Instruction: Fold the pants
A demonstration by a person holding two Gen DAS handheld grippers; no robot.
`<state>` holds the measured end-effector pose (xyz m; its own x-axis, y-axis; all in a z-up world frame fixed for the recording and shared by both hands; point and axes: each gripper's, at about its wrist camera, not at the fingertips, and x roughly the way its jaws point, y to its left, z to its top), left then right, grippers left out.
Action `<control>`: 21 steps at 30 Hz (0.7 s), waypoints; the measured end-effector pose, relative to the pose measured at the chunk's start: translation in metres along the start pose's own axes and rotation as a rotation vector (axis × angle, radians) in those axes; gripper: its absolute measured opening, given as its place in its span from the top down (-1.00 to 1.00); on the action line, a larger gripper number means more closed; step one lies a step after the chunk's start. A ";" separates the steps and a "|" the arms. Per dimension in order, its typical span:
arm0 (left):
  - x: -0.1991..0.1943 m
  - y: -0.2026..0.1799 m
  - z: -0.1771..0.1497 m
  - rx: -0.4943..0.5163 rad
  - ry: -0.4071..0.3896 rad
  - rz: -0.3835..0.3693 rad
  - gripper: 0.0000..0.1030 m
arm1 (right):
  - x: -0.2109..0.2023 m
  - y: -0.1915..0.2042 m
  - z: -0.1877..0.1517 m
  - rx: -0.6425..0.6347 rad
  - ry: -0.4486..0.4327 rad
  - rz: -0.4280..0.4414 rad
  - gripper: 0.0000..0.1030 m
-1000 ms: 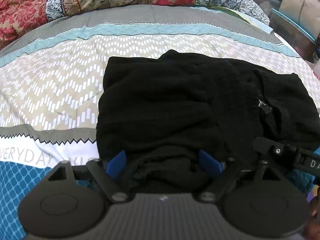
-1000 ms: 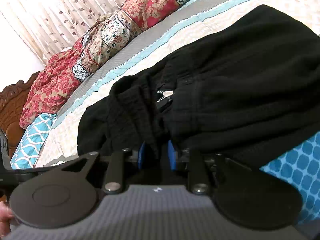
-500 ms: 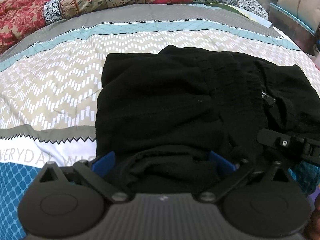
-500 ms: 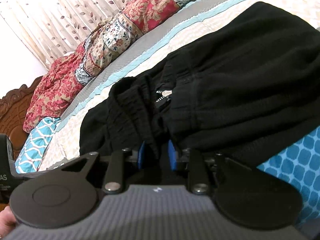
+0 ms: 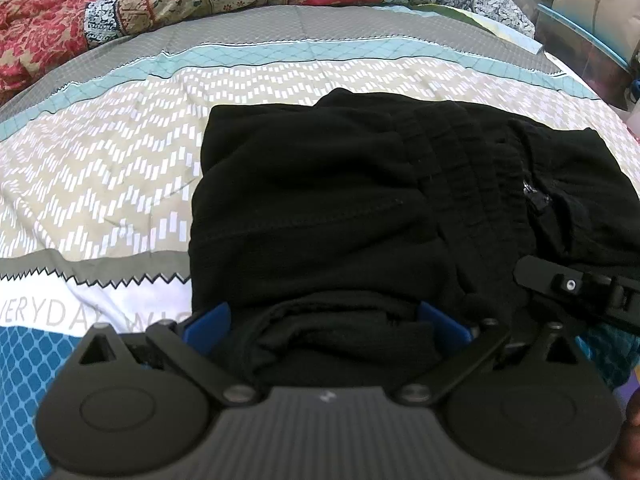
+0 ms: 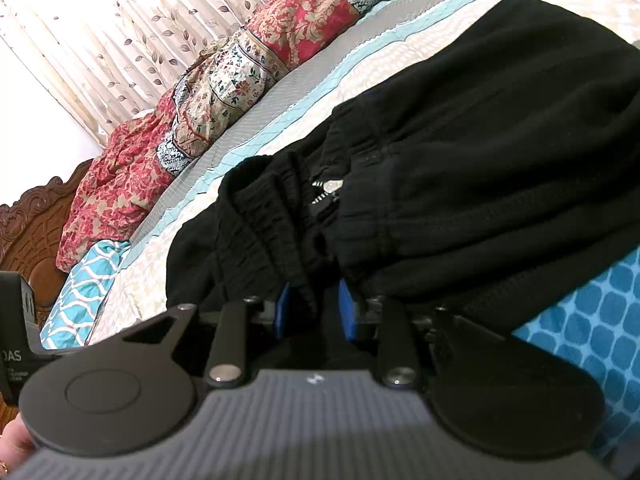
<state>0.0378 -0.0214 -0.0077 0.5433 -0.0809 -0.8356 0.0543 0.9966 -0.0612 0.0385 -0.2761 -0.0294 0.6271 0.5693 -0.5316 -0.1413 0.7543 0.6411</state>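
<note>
black pants (image 5: 340, 208) lie between spread left gripper (image 5: 324, 326); right gripper (image 6: 314, 306) pinches them.

A bed under a patterned bedspread banded in grey, pale teal, beige chevron and blue lattice (image 5: 120, 168) is filling the room. A rumpled red-and-cream floral quilt (image 6: 224, 92) is lying along its far edge. Daylight is glowing through sheer leaf-print curtains (image 6: 100, 28), and a carved dark wooden headboard (image 6: 28, 232) is standing beside them.

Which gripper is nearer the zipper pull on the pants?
Right. The right gripper is shut on the pants just below the zipper pull. The left gripper sits open at the pants' near edge, farther over.
</note>
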 end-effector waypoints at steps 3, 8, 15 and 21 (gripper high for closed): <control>-0.001 0.000 -0.002 0.002 -0.007 -0.001 -1.00 | -0.001 -0.001 -0.001 0.002 -0.007 0.000 0.42; -0.002 -0.001 -0.003 0.000 -0.010 -0.001 -1.00 | -0.003 -0.005 -0.003 0.023 -0.019 0.009 0.41; -0.004 -0.001 -0.005 0.000 -0.021 -0.002 -1.00 | -0.003 -0.005 -0.004 0.026 -0.019 0.013 0.41; -0.004 -0.002 -0.004 0.009 -0.020 -0.002 -1.00 | -0.008 0.002 -0.001 0.037 -0.003 0.005 0.16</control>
<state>0.0319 -0.0225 -0.0064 0.5596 -0.0831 -0.8246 0.0626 0.9964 -0.0579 0.0326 -0.2793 -0.0244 0.6285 0.5723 -0.5268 -0.1163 0.7388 0.6638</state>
